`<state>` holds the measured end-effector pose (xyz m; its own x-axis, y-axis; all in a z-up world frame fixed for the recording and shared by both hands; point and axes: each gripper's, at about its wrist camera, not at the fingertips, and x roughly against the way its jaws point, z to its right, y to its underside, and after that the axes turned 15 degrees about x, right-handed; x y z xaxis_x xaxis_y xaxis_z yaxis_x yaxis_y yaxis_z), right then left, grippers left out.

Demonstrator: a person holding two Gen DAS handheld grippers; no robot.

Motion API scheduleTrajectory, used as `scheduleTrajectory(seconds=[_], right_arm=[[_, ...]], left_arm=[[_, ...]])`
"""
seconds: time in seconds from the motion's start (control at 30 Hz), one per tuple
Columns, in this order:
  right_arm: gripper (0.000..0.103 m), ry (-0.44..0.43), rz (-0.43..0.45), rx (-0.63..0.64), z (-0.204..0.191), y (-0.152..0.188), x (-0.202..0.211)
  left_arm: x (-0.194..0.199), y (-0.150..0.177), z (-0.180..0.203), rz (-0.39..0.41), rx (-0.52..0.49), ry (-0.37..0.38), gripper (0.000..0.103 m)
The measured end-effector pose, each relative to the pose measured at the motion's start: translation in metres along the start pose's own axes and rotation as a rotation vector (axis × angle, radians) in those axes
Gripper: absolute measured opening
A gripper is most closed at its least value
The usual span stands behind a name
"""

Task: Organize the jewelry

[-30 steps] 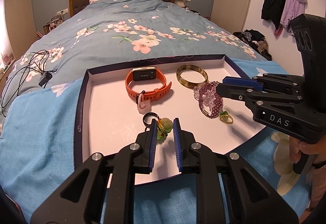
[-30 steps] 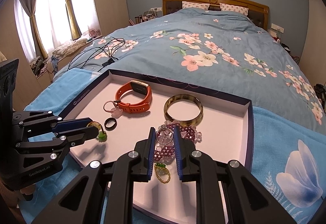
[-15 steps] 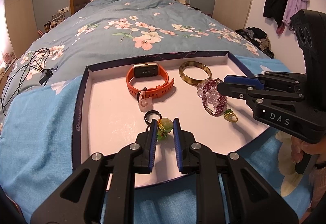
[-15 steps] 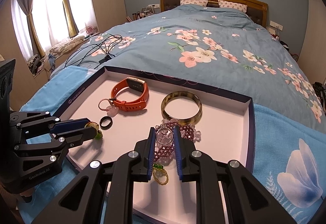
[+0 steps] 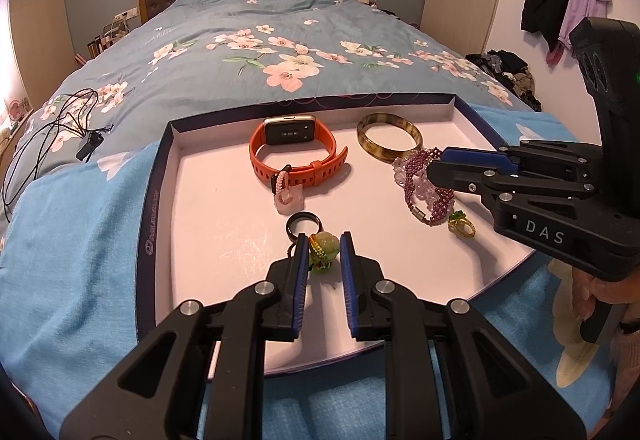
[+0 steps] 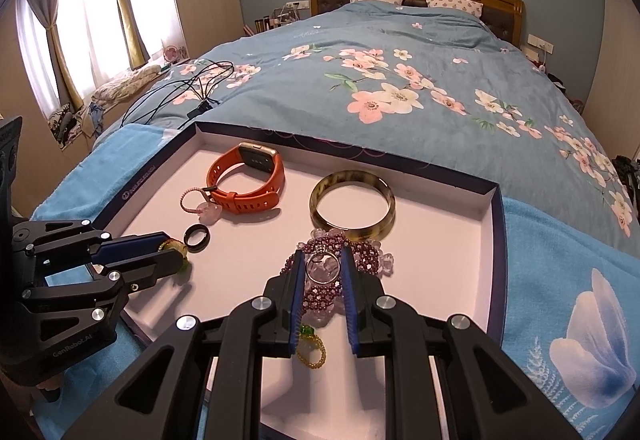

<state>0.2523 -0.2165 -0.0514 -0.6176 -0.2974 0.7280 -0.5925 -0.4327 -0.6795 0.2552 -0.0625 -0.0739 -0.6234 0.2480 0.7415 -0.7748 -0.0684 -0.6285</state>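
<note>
- Two hand-held grippers work over the shallow white tray with a dark blue rim on the bed; I judge both are picking up small pieces.
- Left gripper clamps a pale green bead charm on gold cord.
- Right gripper pinches a thin silver ring above the purple beaded bracelet.
- Next move calls for lifting each piece clear without snagging.
</note>
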Motion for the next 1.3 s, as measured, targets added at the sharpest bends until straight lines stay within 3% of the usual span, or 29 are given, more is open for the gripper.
scheduleTrajectory(seconds=[0.43,0.87,1.13,1.2,1.3], right_arm=[[0.017,0.004,-0.004,-0.007,0.000,0.000,-0.003],[0.030,0.010,0.058,-0.034,0.001,0.006,0.017],[0.047,0.020,0.115,-0.057,0.001,0.011,0.037],[0.058,0.027,0.132,-0.064,0.000,0.013,0.043],[0.063,0.025,0.152,-0.071,-0.003,0.017,0.051]], left_arm=[[-0.007,-0.001,-0.004,-0.001,0.009,-0.011,0.020],[0.011,0.002,-0.004,0.054,0.012,-0.019,0.044],[0.031,0.005,-0.004,0.119,0.004,-0.031,0.062],[0.038,0.006,-0.005,0.140,0.007,-0.039,0.073],[0.051,0.009,-0.005,0.180,0.007,-0.057,0.089]])
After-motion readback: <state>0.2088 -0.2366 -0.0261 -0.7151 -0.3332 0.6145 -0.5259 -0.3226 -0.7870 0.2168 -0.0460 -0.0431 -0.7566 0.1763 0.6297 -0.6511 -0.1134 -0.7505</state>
